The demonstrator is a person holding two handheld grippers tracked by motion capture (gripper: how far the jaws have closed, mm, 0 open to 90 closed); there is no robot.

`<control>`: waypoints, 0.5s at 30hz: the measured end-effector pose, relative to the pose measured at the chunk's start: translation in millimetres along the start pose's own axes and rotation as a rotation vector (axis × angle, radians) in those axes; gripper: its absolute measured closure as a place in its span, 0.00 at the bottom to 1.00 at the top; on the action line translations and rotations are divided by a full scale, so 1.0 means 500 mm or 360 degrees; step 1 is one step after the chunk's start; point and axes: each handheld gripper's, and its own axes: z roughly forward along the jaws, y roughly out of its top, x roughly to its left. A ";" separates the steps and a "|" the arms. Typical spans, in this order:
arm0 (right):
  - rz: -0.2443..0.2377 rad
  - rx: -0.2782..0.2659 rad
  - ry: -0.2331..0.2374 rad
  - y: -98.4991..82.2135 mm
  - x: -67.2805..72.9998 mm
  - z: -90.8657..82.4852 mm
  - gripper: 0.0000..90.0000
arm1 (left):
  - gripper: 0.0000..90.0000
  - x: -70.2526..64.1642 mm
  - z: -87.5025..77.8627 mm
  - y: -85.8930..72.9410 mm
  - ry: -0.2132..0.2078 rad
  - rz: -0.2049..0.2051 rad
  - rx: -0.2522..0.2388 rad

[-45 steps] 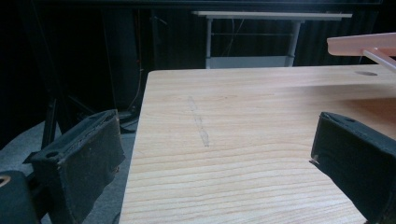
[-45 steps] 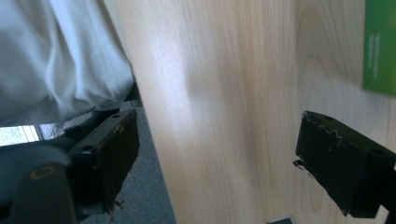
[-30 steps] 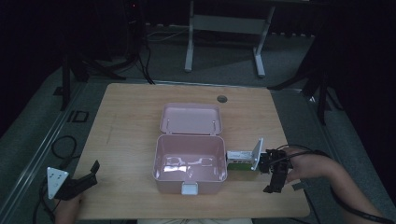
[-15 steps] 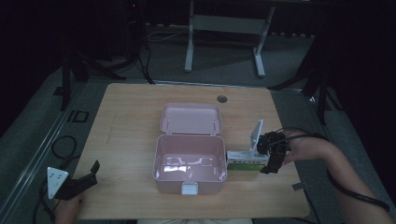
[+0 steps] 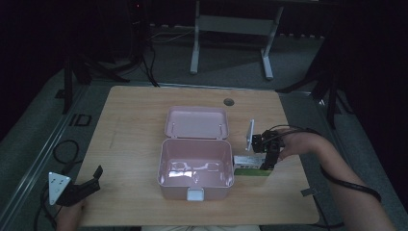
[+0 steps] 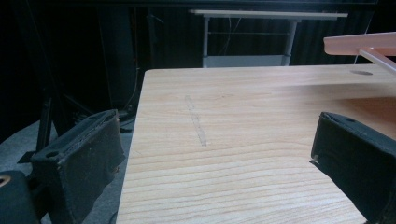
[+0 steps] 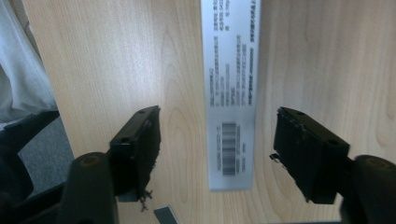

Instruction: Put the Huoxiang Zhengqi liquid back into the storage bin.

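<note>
- Left gripper point(image 5: 89, 183), lower left of the high view: parked at the near table edge, jaws spread apart around nothing; bare wood between them in the left gripper view point(image 6: 219, 154).
- Table point(image 5: 134, 125), centre: light wood, with a round hole point(image 5: 229, 102) near its far edge.
- Pink box point(image 5: 195, 168), centre: lid point(image 5: 196, 122) thrown back flat towards the upper part of the frame, cavity empty apart from glare, small white latch point(image 5: 195, 194) on the near wall.
- Small carton point(image 5: 250, 164), right of centre: lying on the table just beside the pink box's right wall; touching or merely close cannot be told. Printed grey face with barcode point(image 7: 231, 93) running up the middle of the right gripper view.
- Right gripper point(image 5: 267, 156), right of centre: poised directly over the small carton, jaws parted and straddling its width point(image 7: 217, 154), neither pad judged to be in contact.
- Likely risk: carton closer to one jaw, so closure may push it sideways or twist it before both pads bear.
- Likely risk: a grip on the smooth printed face may slip on lifting.
- Likely risk: the pink box's wall sits near enough to catch the jaw or the carton during a transfer, which could shove the box towards the left of the frame.
</note>
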 end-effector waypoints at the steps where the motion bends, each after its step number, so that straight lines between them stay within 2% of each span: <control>1: -0.0006 0.0014 -0.0017 0.002 -0.002 0.005 0.39 | 0.03 0.000 0.000 0.000 0.0000 0.0000 0.0000; 6: -0.0003 0.0032 -0.0010 0.009 -0.016 0.031 0.43 | 0.03 0.000 0.000 0.000 -0.0002 0.0000 0.0003; 15: -0.0055 0.0002 -0.0023 0.025 -0.015 0.059 0.51 | 0.03 0.000 0.001 0.000 -0.0001 0.0000 0.0005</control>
